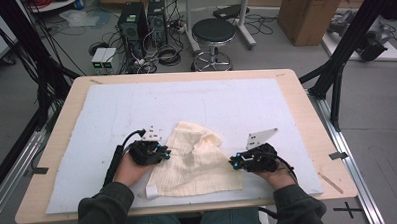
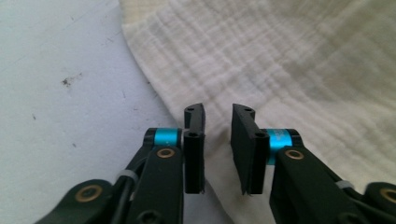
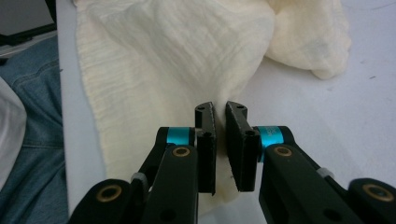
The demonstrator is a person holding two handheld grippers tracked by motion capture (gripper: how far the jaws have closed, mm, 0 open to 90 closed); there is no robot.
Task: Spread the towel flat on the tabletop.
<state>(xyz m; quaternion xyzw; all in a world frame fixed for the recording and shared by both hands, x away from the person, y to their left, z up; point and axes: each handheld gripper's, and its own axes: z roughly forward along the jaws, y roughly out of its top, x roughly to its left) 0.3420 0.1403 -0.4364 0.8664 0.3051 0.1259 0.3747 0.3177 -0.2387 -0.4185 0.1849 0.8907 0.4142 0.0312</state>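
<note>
Here, step: gripping the cream muslin cloth (image 1: 195, 159), which lies on the bench (image 1: 296, 88).
Left gripper (image 2: 218, 135): jaws narrowed astride cloth's edge, not pinching.
Right gripper (image 3: 220, 122): jaws nearly clenched on cloth's corner.
Next: lift both edges evenly.

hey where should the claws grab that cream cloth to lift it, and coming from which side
Probably at its two side edges near the front. The cream cloth lies mostly flat there, while its far part is bunched. The left claw can come in from the cloth's left edge and the right claw from its right corner, low along the table.
</note>
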